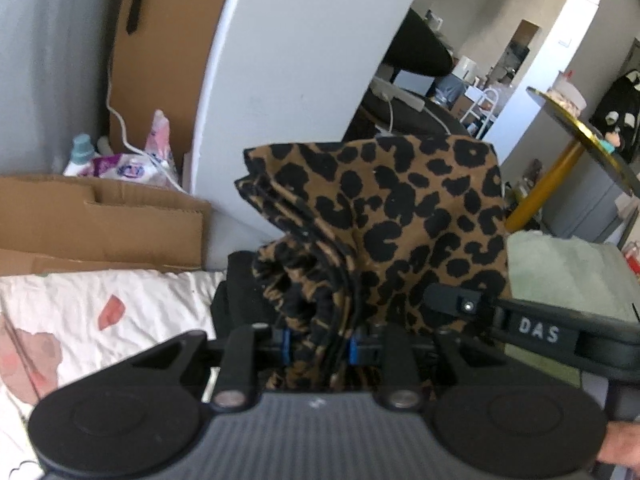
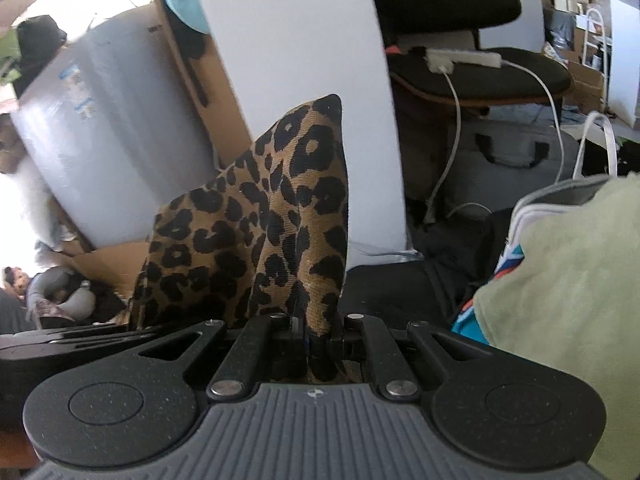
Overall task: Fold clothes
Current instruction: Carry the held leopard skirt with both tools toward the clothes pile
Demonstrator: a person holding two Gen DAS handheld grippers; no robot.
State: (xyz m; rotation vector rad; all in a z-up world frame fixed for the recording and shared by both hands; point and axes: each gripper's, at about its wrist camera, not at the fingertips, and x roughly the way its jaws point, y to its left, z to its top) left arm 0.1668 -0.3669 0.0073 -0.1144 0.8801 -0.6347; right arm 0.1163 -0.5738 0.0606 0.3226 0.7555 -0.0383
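I hold the brown-and-black leopard-print fabric garment lifted above the bed, bunched layers clamped in my left gripper; my right gripper pinches another corner, keeping the fold aligned.

A white panel is seen standing upright, with flattened cardboard and a detergent bottle noted at its left. A black chair bearing a white power strip is observed behind, and a gold-edged round table is recorded at the right.
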